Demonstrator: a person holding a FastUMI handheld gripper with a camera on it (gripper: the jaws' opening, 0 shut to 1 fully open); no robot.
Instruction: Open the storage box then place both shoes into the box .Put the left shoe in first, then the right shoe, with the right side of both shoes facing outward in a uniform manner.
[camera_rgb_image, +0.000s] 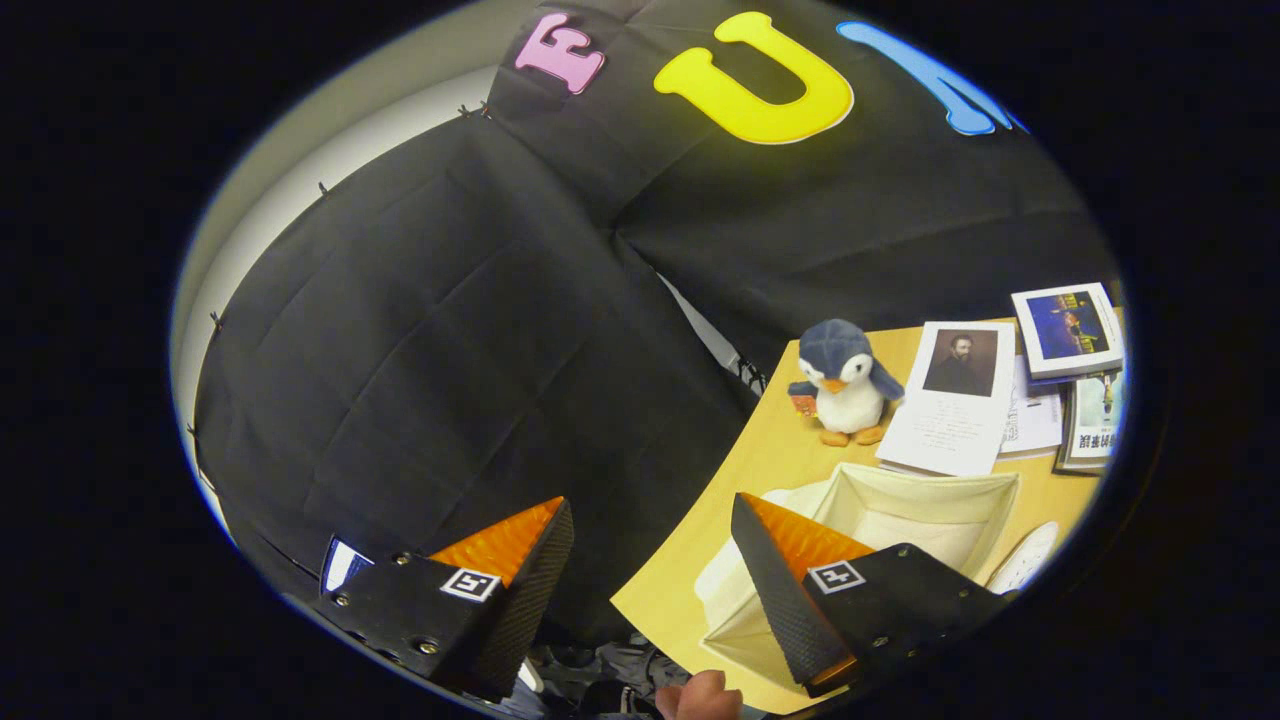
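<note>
Two fingers of my tool (650, 560) are spread wide, holding nothing. Open box (930, 510) sits on tabletop (760, 460) behind one finger; penguin (845, 380) stands beyond it, near books (1068, 330).

the storage box (920, 510) is cream fabric on a yellow-tan table (760, 455). the plush penguin (845, 380) is blue-grey and white with orange feet.

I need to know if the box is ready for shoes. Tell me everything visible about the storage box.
The storage box is a cream, fabric-looking bin with soft folded walls. Its top is open and the visible part of the interior looks empty. It sits upright on the wooden table, in front of the penguin plush and papers. The open tool hovers nearby, one finger overlapping its near side; contact is unclear.
</note>
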